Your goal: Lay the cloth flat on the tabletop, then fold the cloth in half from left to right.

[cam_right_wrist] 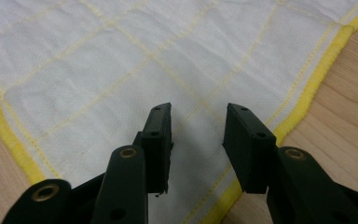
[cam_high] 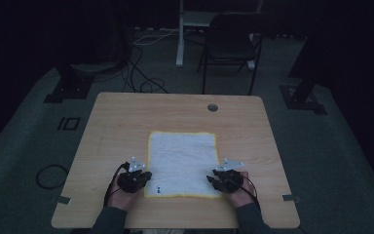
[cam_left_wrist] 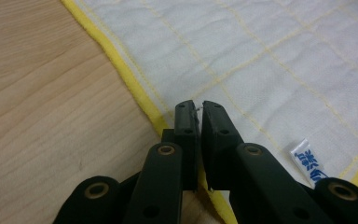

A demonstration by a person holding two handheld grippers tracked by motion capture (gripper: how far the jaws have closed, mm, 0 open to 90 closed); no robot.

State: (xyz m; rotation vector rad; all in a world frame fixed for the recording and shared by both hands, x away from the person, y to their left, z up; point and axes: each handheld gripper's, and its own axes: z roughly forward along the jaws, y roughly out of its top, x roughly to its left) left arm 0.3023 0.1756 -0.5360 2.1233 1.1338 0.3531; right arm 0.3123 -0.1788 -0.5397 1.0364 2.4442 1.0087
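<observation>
On the worktop [cam_high: 126,117] we count one white cloth [cam_high: 182,161] with a yellow border, lying flat near the 6 o'clock edge, and two tools. Our left tool [cam_left_wrist: 198,106] sits at the cloth's 7 o'clock corner, jaws almost pressed together over the yellow hem; whether they pinch it we cannot tell. Our right tool [cam_right_wrist: 199,114] hovers at the 5 o'clock corner, jaws spread, holding nothing. We see the cloth's long axis running from 6 to 12 o'clock.
</observation>
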